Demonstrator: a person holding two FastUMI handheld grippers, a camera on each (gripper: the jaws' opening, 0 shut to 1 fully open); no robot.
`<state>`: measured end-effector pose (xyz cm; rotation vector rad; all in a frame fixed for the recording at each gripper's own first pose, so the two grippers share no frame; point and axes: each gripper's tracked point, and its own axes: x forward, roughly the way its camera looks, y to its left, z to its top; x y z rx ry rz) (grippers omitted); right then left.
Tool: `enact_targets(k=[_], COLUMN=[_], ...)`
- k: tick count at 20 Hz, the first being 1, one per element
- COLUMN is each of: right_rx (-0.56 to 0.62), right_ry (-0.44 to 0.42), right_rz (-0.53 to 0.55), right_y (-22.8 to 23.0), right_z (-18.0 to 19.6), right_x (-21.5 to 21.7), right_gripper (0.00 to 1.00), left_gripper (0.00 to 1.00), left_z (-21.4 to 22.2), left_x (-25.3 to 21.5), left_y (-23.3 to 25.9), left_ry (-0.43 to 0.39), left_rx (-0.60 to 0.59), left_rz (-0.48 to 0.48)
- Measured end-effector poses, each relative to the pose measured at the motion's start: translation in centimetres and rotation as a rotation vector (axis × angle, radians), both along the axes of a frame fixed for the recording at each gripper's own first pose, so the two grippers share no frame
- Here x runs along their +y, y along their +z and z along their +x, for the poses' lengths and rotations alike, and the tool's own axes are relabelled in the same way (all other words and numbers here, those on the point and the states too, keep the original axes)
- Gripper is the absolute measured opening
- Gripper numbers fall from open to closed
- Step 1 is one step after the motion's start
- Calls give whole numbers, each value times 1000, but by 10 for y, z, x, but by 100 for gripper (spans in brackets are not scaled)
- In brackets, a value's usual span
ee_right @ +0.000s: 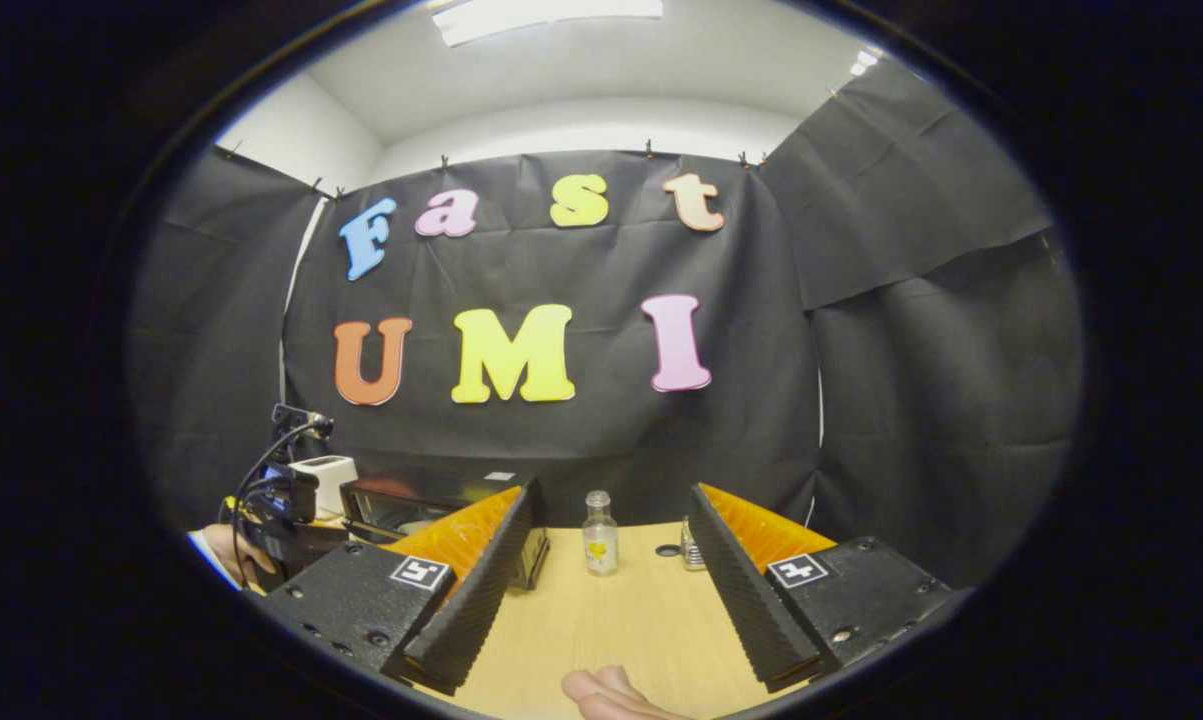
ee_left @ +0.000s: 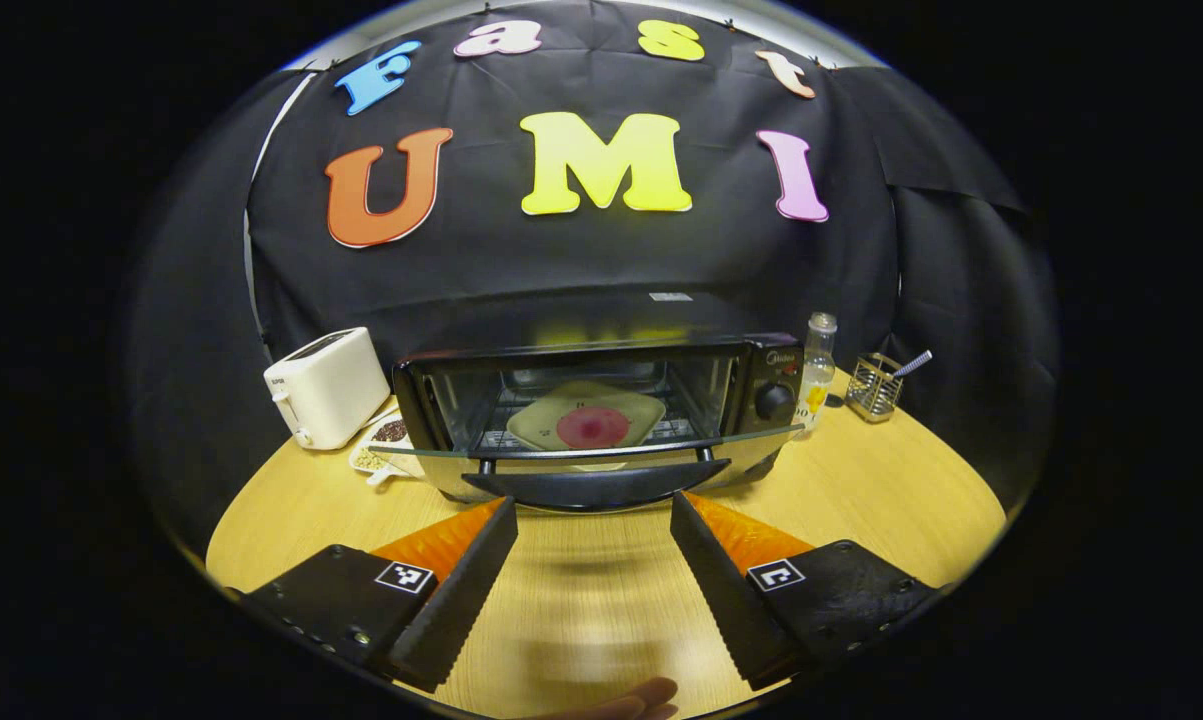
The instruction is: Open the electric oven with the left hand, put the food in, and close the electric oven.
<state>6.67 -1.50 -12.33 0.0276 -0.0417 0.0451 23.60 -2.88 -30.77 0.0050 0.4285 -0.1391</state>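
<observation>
**A:** Left tongs (ee_left: 593, 560) status?

**B:** Spread wide, nothing between them. They sit just off the front edge of the black countertop electric oven (ee_left: 601, 400), pointed straight at it over the light wooden tabletop (ee_left: 861, 500).

**A:** Door?

**B:** The glass oven door (ee_left: 591, 452) is folded down about level. Its long black bar handle (ee_left: 596, 485) runs crosswise to the tongs, just ahead of the tips and centred on the gap.

**A:** Food?

**B:** Already inside. Pale yellow-green square plate (ee_left: 621, 405) on the wire rack, round red-pink slice of food (ee_left: 593, 427) in the middle. My read: only closing is left, by lifting the door from under that handle.

**A:** Right tongs (ee_right: 609, 590)?

**B:** Also wide open and empty, held well off to the oven's right, aimed at a small clear glass bottle (ee_right: 600, 535). Left is clearly the nearer one.
</observation>
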Motion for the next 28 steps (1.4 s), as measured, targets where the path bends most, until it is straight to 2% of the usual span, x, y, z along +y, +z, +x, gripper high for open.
enact_targets(k=[4,5,6,7,8,9,17,22,23,28], right_rx=[-20,-25,-29,-26,-19,-14,-36,-96,-106,-134], right_ry=[-10,-9,-7,-7,-6,-9,-39,-74,-76,-69], right_rz=[-19,-15,-6,0,2,1,20,61,62,54], right_y=[9,10,11,9,8,6,21,52,56,70], right_z=[-19,-24,-28,-31,-35,-38,-76,-106,-109,-120], right_x=[0,1,3,3,4,4,-1,-14,-15,-10], right_gripper=[100,96,100,100,96,100,100,100,95,100], left_gripper=[98,98,98,98,98,98,98,98,98,98], left_z=[32,40,45,47,44,38,-39,-96,-107,-164], left_x=[7,10,12,14,15,15,18,29,32,42], left_y=[21,26,31,34,38,45,104,159,169,222], left_ry=[1,8,12,17,20,19,35,72,79,115], left_rx=[-64,-79,-96,-103,-108,-112,-200,-277,-289,-369], left_rz=[-6,-1,3,6,6,6,30,3,0,-30])
